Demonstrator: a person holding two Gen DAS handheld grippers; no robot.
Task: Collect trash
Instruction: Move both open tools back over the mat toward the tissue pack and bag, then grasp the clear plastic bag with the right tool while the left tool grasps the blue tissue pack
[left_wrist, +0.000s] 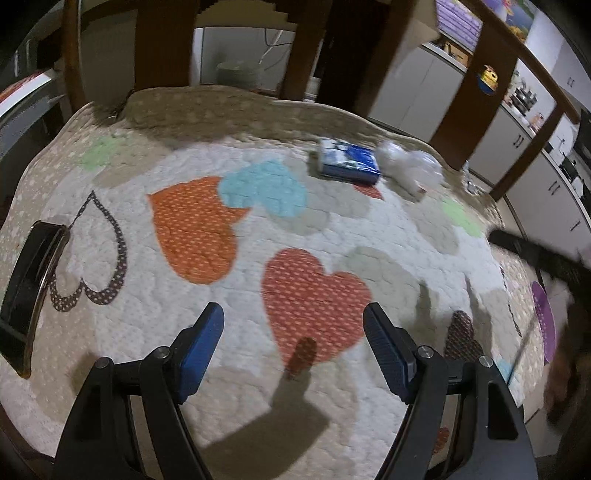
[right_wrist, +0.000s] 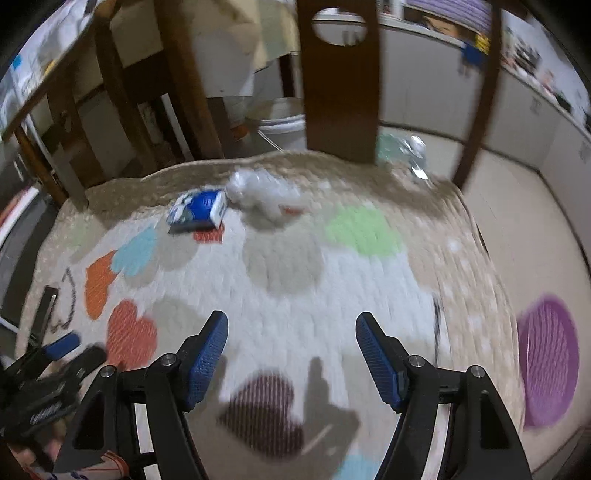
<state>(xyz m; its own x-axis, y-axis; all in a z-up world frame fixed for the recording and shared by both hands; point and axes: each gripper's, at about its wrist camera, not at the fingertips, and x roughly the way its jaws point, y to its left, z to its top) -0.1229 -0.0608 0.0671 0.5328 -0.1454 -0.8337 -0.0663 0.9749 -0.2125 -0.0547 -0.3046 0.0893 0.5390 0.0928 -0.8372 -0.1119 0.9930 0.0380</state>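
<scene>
Hovering over heart-print quilt, left gripper and right gripper both spread wide with nothing between, blue-white packet touching crumpled clear plastic at far edge

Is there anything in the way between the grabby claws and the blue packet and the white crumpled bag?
Nothing visible. Only bare quilt lies between the right hand-held gripper and the blue packet with the white crumpled bag beside it. Both grippers are open and empty.
</scene>
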